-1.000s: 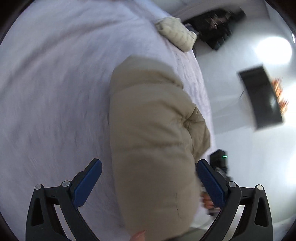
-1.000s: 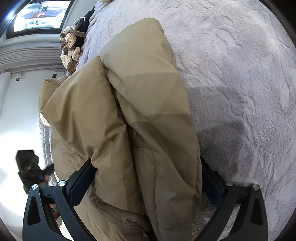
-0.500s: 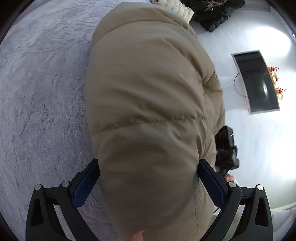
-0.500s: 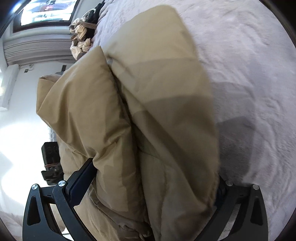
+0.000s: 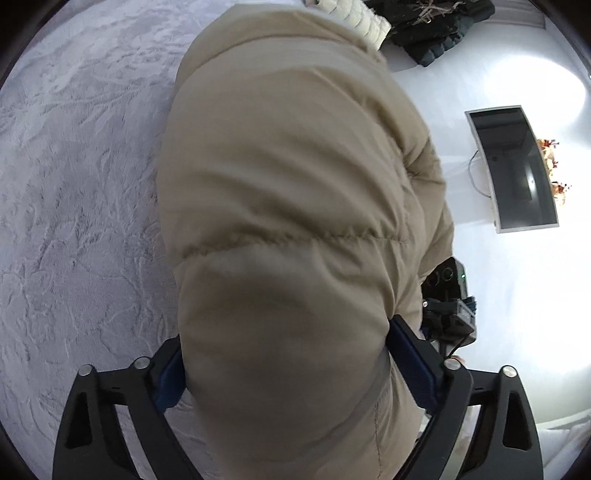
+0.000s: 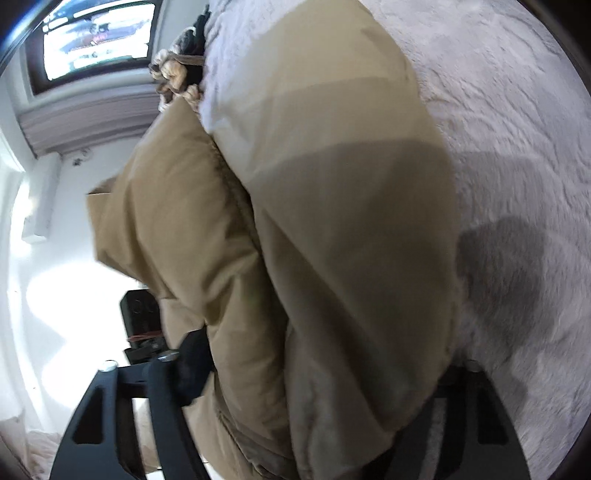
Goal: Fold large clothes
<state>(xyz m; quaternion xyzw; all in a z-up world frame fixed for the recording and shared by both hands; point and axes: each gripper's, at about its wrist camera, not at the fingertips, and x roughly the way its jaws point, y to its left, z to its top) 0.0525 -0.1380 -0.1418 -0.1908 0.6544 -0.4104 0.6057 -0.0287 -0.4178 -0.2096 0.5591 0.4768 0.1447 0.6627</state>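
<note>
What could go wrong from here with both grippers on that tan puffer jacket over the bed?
1. The tan puffer jacket bulges thickly between the left gripper fingers; slick padded fabric could slip out mid-fold.
2. The right gripper holds several bunched layers, so one may drop and the fold may land uneven on the grey blanket.
3. The jacket fills both wrist views, hiding the landing spot; placement may drift toward the bed edge near the floor.

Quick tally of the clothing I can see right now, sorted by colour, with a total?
Tan: 1, the puffer jacket held between the fingers of the left gripper and right gripper.
Cream: 1, a quilted garment on the grey blanket.
Black: 1, a dark heap beyond it; its piece count is unclear.
Total: 3
</note>
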